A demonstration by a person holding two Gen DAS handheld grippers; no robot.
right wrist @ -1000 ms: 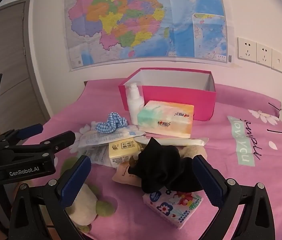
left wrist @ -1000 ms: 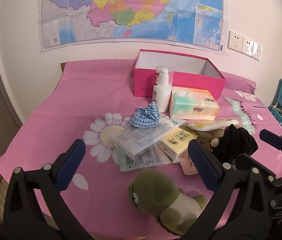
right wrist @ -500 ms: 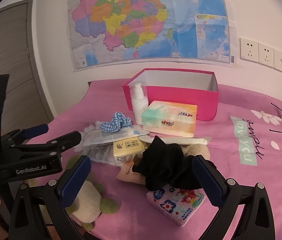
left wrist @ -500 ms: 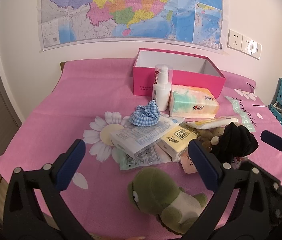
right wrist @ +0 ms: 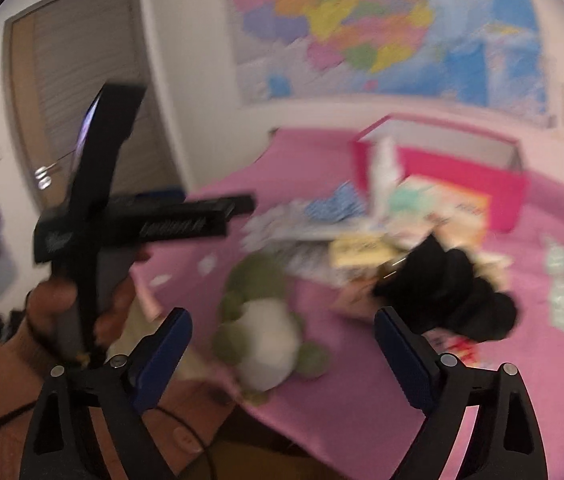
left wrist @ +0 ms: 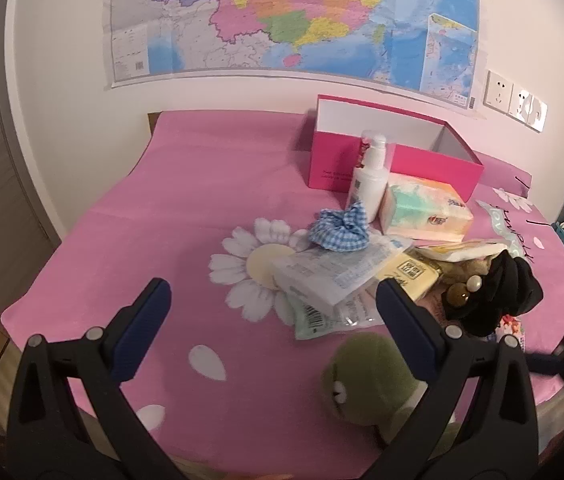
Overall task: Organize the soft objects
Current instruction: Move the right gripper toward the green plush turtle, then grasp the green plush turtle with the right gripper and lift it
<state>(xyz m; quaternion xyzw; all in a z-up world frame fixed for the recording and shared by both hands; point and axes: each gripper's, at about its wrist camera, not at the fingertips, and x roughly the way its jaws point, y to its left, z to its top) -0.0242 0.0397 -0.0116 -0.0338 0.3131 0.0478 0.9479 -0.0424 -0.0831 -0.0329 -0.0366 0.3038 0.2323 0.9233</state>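
Green plush turtle [right wrist: 260,316] between closing right hand-held gripper [right wrist: 282,344].

The left wrist view looks forward and down over the near edge of the pink bedspread [left wrist: 186,200] toward the wall map [left wrist: 294,16], close above the green plush turtle [left wrist: 366,376]. The right wrist view, heavily blurred, sits further right and angles leftward, taking in the door [right wrist: 82,92] and the hand [right wrist: 70,312] carrying the other device. Both views share the turtle, the black fabric bundle [left wrist: 498,296], the pink box [left wrist: 394,152] and the map.
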